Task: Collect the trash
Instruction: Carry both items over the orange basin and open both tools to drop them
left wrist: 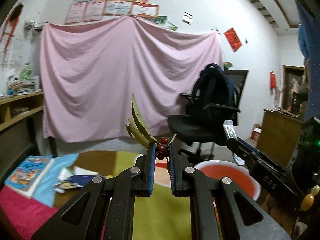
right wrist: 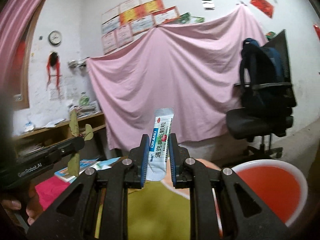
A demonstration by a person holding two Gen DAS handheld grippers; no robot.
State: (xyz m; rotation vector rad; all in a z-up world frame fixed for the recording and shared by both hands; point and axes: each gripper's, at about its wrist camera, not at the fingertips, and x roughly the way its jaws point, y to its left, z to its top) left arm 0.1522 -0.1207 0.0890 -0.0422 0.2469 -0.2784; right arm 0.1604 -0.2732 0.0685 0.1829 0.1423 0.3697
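Below and to the right of both tongs, a round red basin [right wrist: 274,186] with a white rim, nothing visible inside but its smooth red floor. Left gripper [left wrist: 161,150] clamped on a sprig of small glossy dark-red berries [left wrist: 162,147] with long, dry, olive-green leaves [left wrist: 140,126] rising up and left from the fingertips. Right gripper [right wrist: 159,140] clamped on a flat, crinkled white sachet [right wrist: 161,140], blue band and printed characters along it, standing nearly upright and leaning slightly right, its sealed ends poking out above and below the blue ribbed pads [right wrist: 145,160]. Both held up in the air above the surface, apart from the basin.

Beneath the tongs, a soft mat [left wrist: 160,210] in patches of olive green, magenta, brown and peach. To the left of the left tongs, a colourful book [left wrist: 30,172] lying on the mat, with crumpled wrappers [left wrist: 68,180] beside it. Ahead, a wrinkled pink sheet [left wrist: 120,76] hung across a white wall under rows of certificates [left wrist: 120,0]. Right of the tongs, a black office chair [left wrist: 210,124] carrying a dark blue backpack [left wrist: 212,88]. Far left, wooden shelves [left wrist: 18,108] stacked with papers; in the right wrist view, a round wall clock [right wrist: 55,37].
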